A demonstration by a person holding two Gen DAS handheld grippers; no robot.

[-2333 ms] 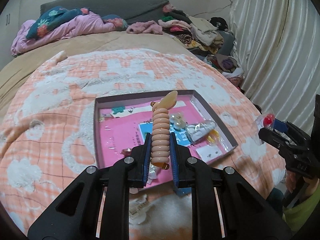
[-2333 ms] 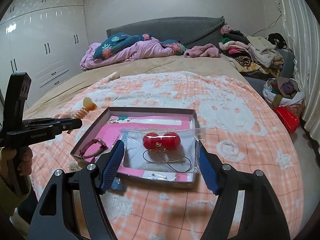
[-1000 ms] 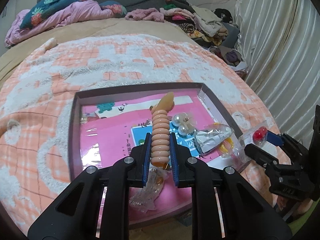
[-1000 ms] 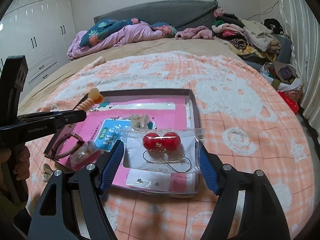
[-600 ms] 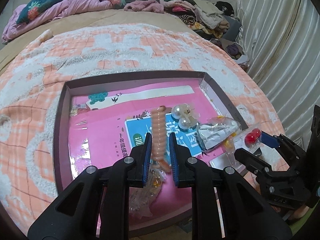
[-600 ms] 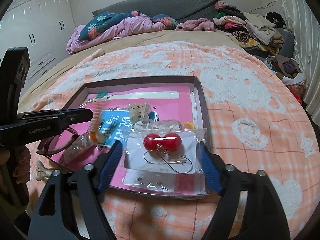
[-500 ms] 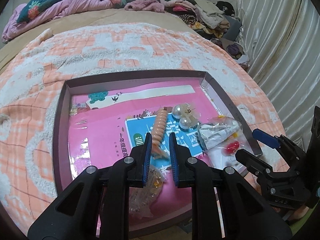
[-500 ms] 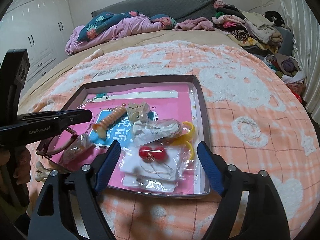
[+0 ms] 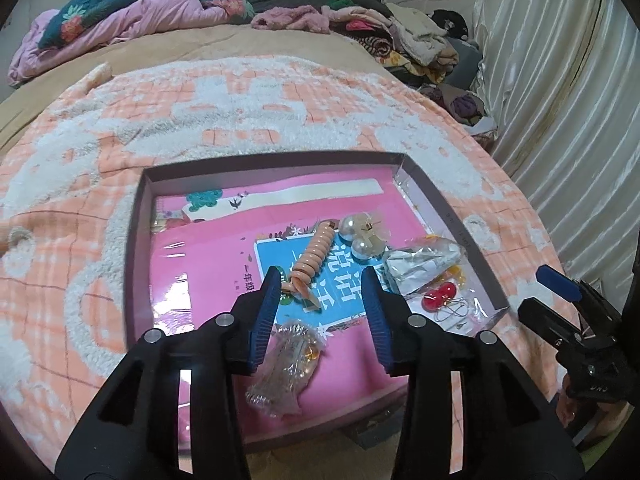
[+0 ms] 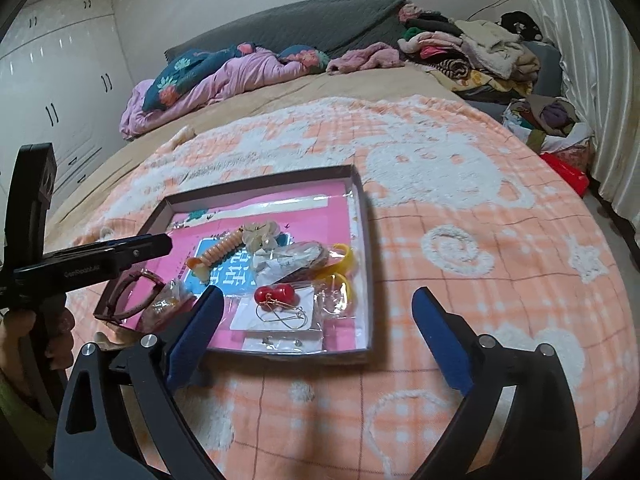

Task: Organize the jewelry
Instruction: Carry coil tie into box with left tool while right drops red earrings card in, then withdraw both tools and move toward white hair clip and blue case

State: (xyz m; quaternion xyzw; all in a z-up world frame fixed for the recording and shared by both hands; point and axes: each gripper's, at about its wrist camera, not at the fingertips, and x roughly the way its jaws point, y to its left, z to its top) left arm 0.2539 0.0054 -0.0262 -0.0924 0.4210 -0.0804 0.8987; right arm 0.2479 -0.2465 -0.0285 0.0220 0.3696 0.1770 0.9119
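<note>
A shallow box (image 9: 138, 216) (image 10: 362, 208) with a pink lining lies on the bed. In it lie a peach spiral hair tie (image 9: 314, 254) (image 10: 222, 250), a bag with red ball earrings (image 9: 440, 294) (image 10: 276, 294), pearl earrings (image 9: 358, 236), a silver packet (image 9: 420, 264) and a bagged trinket (image 9: 286, 368). My left gripper (image 9: 320, 308) is open and empty, just above the near end of the hair tie. My right gripper (image 10: 316, 328) is open and empty, over the near edge of the box; it shows in the left wrist view (image 9: 560, 300).
The box sits on an orange and white checked blanket (image 10: 480, 240). A yellow ring (image 10: 344, 260) and a dark bangle (image 10: 132, 292) lie in the box. Piled clothes (image 10: 460, 52) and a curtain (image 9: 560, 100) stand at the far right. White wardrobes (image 10: 52, 92) are left.
Both grippers opened. The hair tie dropped from my left gripper into the box. The earring bag dropped from my right gripper into the box, and that gripper drew back.
</note>
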